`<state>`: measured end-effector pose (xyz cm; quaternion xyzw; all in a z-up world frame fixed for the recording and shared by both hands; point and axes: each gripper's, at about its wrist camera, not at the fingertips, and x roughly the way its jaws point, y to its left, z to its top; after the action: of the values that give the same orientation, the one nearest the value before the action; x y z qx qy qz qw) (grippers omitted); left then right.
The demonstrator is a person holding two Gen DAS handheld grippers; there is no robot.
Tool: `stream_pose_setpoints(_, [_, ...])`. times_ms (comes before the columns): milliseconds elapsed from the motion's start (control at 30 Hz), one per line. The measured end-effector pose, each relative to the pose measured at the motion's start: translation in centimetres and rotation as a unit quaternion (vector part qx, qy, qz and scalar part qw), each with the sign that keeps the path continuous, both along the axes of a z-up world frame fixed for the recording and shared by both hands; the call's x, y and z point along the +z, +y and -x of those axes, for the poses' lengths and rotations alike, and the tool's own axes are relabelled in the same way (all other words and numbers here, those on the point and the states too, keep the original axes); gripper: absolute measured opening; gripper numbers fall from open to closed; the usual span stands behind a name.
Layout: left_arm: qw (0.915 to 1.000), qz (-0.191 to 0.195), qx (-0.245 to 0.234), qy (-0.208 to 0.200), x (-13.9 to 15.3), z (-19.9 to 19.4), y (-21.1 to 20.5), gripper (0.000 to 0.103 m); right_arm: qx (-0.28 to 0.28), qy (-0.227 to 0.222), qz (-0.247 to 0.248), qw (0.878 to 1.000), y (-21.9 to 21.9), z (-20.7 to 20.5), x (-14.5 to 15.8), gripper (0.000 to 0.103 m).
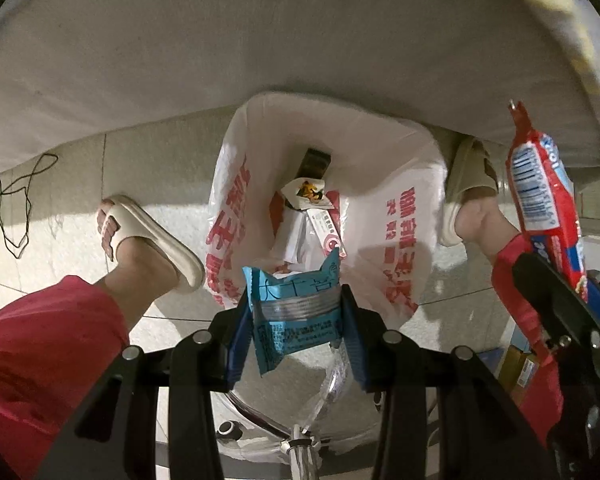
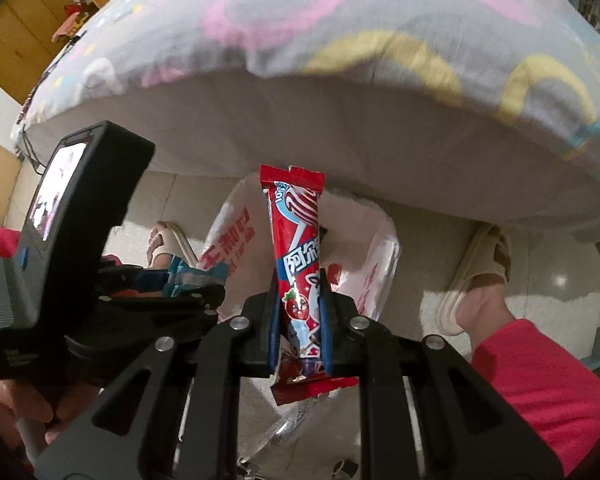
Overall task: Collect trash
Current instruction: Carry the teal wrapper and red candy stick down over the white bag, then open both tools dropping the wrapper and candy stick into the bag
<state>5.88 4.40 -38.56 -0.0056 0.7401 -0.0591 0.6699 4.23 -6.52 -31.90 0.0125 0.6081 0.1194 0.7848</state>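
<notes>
Two-handed disposal, release step. Left wrist view: the left tongs (image 1: 296, 312) point straight down and clamp a blue snack wrapper (image 1: 296, 312) by its middle between the blue pads. Directly beyond it, toward 12 o'clock, gapes the mouth of a white plastic bag (image 1: 384, 176) with red lettering, standing on the tiled floor (image 1: 160, 160) at the foot of a bed (image 1: 260, 40). Discarded packets (image 1: 312, 208) already lie at the bag's bottom. The person's slippered feet stand at the bag's 9 o'clock (image 1: 148, 236) and 3 o'clock (image 1: 466, 188).

Right wrist view: the right tongs (image 2: 302, 320) are pinched narrow on the lower third of a red candy wrapper (image 2: 298, 240), whose free end rises toward 12 o'clock over the same bag (image 2: 376, 264). The left tool sits at 9 o'clock, near but apart.

Judgement: both pieces seem poised above the opening, so the step in hand is the drop. It is done well by bringing each wrapper's lower end inside the rim before parting the pads, since light film can drift or cling to a pad. The red wrapper appears to hang nearer the bag's 3 o'clock edge and may need centring. The limp rim should not be pushed shut.
</notes>
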Motion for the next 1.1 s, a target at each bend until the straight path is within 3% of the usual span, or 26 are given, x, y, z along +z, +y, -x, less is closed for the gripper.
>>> stream_pose_setpoints(600, [0.9981,-0.008,0.012,0.06,-5.9,-1.1,0.4,0.041,0.002,0.068,0.002,0.998,0.8,-3.3,-6.9,0.016])
stream_pose_setpoints(1100, [0.9922,0.051,0.062,0.096,-7.7,-1.8,1.3,0.043,0.007,0.104,-0.014,0.994,1.0,-3.9,-10.0,0.017])
